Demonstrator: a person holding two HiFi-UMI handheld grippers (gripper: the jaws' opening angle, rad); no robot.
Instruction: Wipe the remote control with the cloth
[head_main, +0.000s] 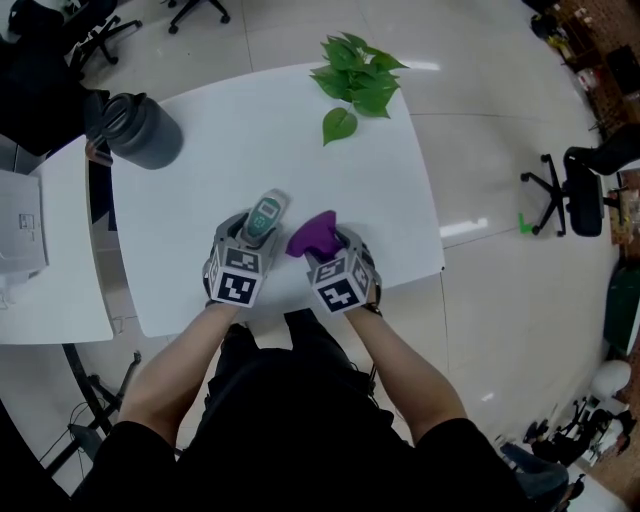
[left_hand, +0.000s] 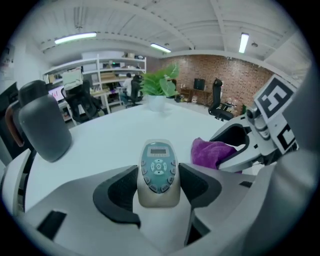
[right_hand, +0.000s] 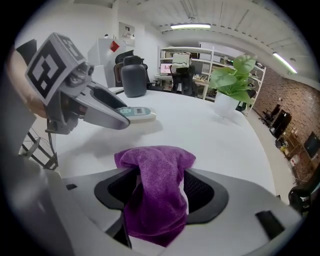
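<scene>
**Three cameras over one white desk**

The head view looks steeply down from above the desk's (head_main: 250, 130) near edge and takes in its whole top. The left gripper view sits low and close behind the left tongs (left_hand: 159, 186), the remote control (left_hand: 159, 167) large in its foreground, facing the far edge. The right gripper view rides equally close behind the right tongs (right_hand: 157, 182), cloth (right_hand: 155, 160) foremost. All three share the plant (head_main: 355, 75) and dark jug (head_main: 140, 128); each gripper view catches the other tongs.

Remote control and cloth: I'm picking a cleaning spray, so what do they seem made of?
Remote control: probably hard plastic, smooth pale-grey shell with a teal face; buttons look rubbery. Cloth: soft purple fabric, likely microfibre or terry, judging by its fuzzy nap and limp folds.
</scene>
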